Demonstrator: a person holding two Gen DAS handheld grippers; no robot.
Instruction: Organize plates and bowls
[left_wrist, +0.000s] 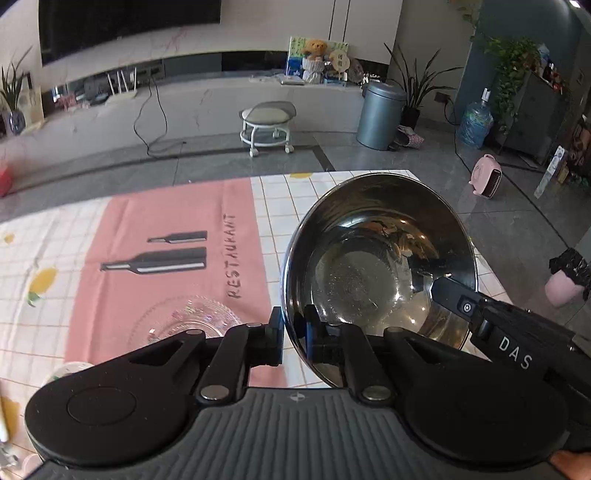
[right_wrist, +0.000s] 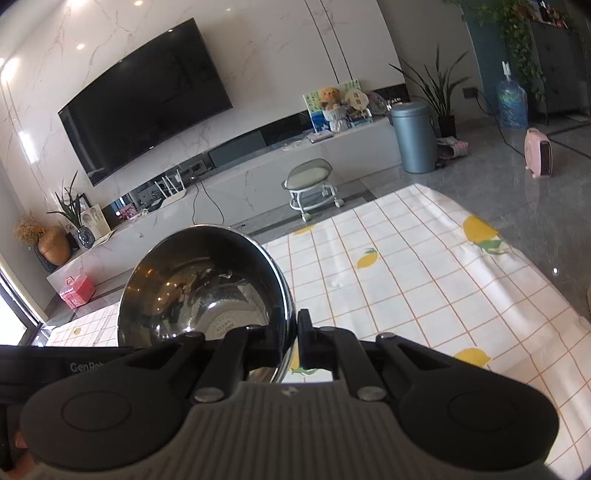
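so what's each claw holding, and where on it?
Both grip the same steel bowl by its rim: left claw on the bowl's left edge, right claw on its right edge.

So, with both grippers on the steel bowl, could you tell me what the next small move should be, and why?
Probably open the right gripper and let go. Both it and the left gripper pinch the rim of the same steel bowl, held above the tablecloth; one grip seems enough to carry it towards the glass plate.

Left tool (left_wrist: 294, 334) pinching steel bowl (left_wrist: 376, 266) rim above pink mat (left_wrist: 166, 229), beside glass dish (left_wrist: 188, 319).
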